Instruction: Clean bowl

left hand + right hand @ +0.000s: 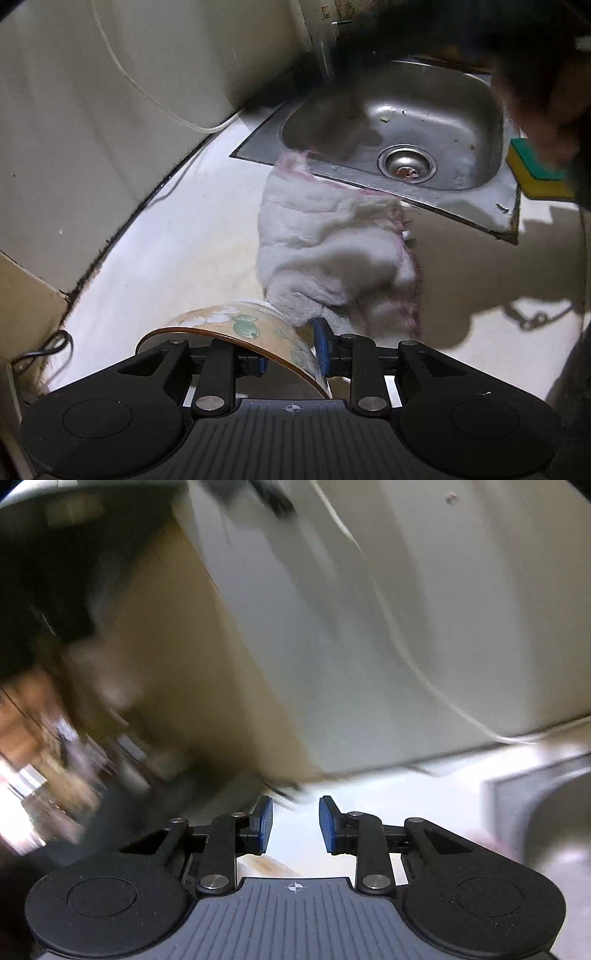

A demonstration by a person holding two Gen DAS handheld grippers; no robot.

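A peach bowl (240,321) with a flower print and a brown rim is tipped on its side at the bottom of the left wrist view. My left gripper (290,354) is shut on its wall, one blue pad inside the rim and one against the outside. A green and yellow sponge (535,173) sits at the sink's right edge, under a dark blurred shape. In the right wrist view, my right gripper (295,823) is open with nothing between its pads, above the pale counter; that view is smeared by motion.
A white cloth (332,243) with pink trim lies crumpled on the counter (166,240), overlapping the front rim of the steel sink (443,96). The drain (406,164) holds some debris. A white cable (129,85) runs down the wall on the left.
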